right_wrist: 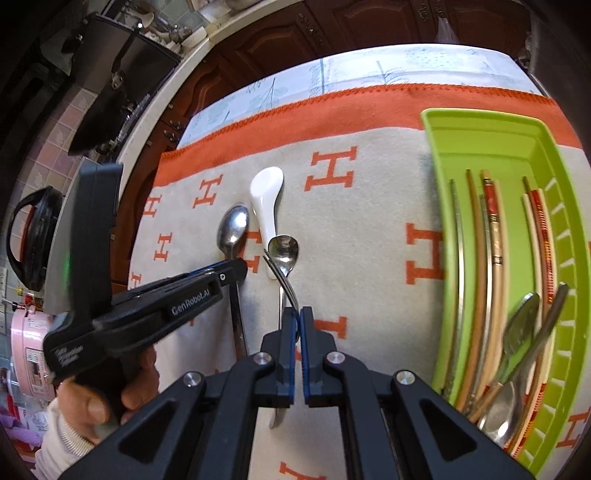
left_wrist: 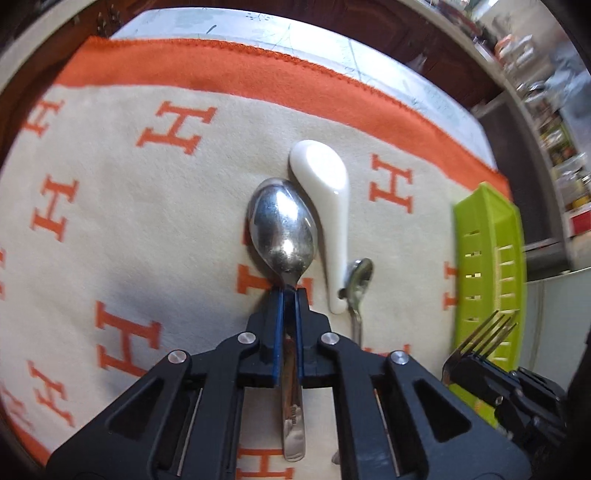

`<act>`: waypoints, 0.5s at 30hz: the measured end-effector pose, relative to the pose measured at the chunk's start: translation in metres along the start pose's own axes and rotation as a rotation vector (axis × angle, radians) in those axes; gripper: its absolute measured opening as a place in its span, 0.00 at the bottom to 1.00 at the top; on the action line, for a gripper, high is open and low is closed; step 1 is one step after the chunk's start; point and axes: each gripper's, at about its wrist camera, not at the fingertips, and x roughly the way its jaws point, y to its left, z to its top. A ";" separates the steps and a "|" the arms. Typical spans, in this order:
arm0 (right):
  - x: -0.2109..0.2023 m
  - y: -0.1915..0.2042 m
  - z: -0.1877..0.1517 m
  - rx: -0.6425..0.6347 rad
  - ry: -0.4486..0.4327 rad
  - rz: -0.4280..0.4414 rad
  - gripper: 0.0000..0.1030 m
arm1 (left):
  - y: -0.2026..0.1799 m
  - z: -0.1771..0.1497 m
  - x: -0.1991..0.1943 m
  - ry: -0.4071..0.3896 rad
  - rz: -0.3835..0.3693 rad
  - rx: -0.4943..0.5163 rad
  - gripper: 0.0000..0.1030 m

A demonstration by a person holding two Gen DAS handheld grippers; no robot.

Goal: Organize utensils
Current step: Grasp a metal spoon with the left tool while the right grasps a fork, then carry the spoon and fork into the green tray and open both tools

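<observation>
Left wrist view shows the cream cloth (left_wrist: 147, 229) with orange H letters spread under both grippers on the worktop (left_wrist: 258, 29). Right of the left gripper (left_wrist: 290, 295) stands the green tray (left_wrist: 476, 236); in the right wrist view it lies right of the right gripper (right_wrist: 297, 314) and holds chopsticks (right_wrist: 480, 266) and spoons. The left gripper is clamped on the neck of the large steel spoon (left_wrist: 282, 229), its bowl just ahead of the tips. The right gripper is closed on a fork (left_wrist: 484, 336), tines pointing ahead. A white ceramic spoon (left_wrist: 328, 199) lies just right of the steel bowl, with a small teaspoon (left_wrist: 360, 275) touching its handle end.
</observation>
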 end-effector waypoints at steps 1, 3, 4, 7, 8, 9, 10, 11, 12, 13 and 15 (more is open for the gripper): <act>-0.004 -0.002 -0.001 0.005 -0.007 0.004 0.02 | 0.002 -0.003 0.000 -0.008 -0.024 -0.009 0.03; -0.012 -0.007 -0.004 0.014 -0.022 0.011 0.02 | 0.005 -0.008 0.000 -0.021 -0.052 -0.027 0.03; -0.016 -0.011 -0.005 0.022 -0.029 0.012 0.02 | 0.005 -0.010 0.000 -0.021 -0.057 -0.031 0.03; -0.023 -0.019 -0.009 0.043 -0.040 0.015 0.02 | 0.002 -0.016 -0.001 -0.004 -0.070 -0.038 0.03; -0.024 -0.021 -0.009 0.049 -0.043 0.017 0.02 | 0.006 -0.019 -0.003 0.002 -0.073 -0.035 0.03; -0.026 -0.024 -0.010 0.055 -0.046 0.019 0.02 | 0.004 -0.021 -0.006 0.006 -0.076 -0.032 0.03; -0.028 -0.027 -0.011 0.062 -0.049 0.024 0.02 | 0.000 -0.024 -0.009 0.012 -0.085 -0.022 0.03; -0.030 -0.029 -0.012 0.068 -0.053 0.028 0.02 | 0.000 -0.030 -0.014 0.013 -0.093 -0.012 0.03; -0.032 -0.031 -0.013 0.073 -0.057 0.031 0.02 | -0.004 -0.033 -0.018 0.012 -0.099 -0.001 0.03; -0.035 -0.033 -0.014 0.080 -0.063 0.037 0.02 | -0.008 -0.036 -0.023 0.012 -0.106 0.011 0.03; -0.040 -0.036 -0.016 0.088 -0.071 0.046 0.02 | -0.015 -0.042 -0.032 0.016 -0.127 0.027 0.03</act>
